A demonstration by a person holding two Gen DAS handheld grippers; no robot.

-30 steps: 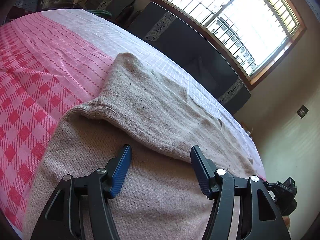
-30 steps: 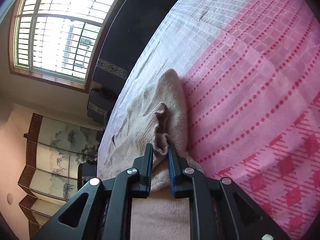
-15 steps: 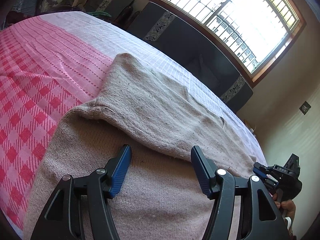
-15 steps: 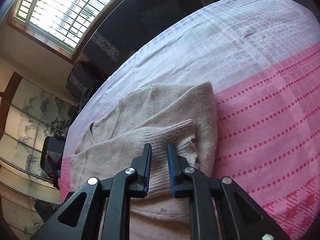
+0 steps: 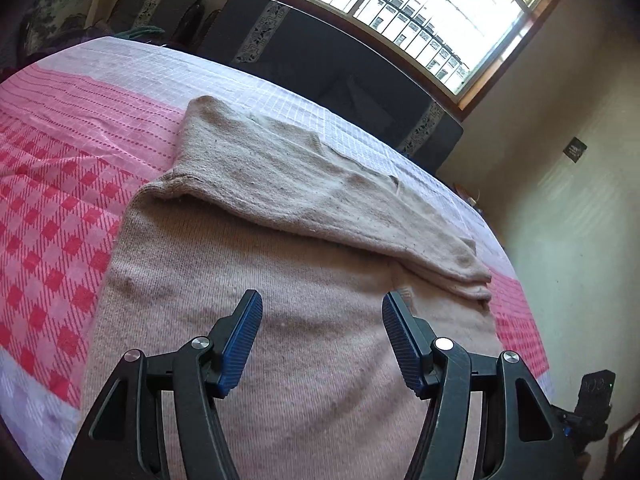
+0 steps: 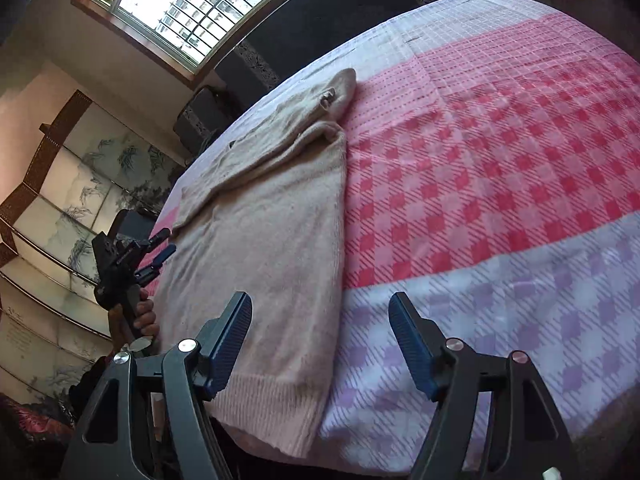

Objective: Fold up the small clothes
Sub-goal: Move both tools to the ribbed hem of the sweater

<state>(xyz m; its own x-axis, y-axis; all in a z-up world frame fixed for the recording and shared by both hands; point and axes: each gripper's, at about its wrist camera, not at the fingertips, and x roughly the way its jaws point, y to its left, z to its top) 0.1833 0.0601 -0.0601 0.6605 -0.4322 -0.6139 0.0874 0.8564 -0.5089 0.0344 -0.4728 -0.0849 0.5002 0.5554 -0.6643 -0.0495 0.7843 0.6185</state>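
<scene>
A: Where is the sweater point(image 6: 276, 236) lying?

B: Flat on the bed point(image 6: 500, 184), on the pink checked blanket. Seen from the right wrist camera it sits left of the middle, with its ribbed hem at the near edge of the bed and its shoulders toward the far side by the window point(image 6: 192, 4). Both sleeves are folded across the chest.

A: And the right gripper point(image 6: 320, 340)?

B: Its jaws are opening, with nothing clamped between them. The near right corner of the sweater and a strip of blanket lie below the gap, and the pads press on neither.

A: The left gripper point(image 5: 322, 340)?

B: Released as well. Its blue pads point(image 5: 240, 344) stand well apart above the sweater's body, with knit showing between them but no fold pinched. From the right wrist camera you can see the same gripper point(image 6: 160, 254) at the sweater's left edge, held by a hand point(image 6: 140, 316), jaws parted.

A: Anything else in view?

B: A dark sofa point(image 5: 340, 64) runs under the window beyond the bed, and a painted folding screen point(image 6: 60, 200) stands at the left.
</scene>
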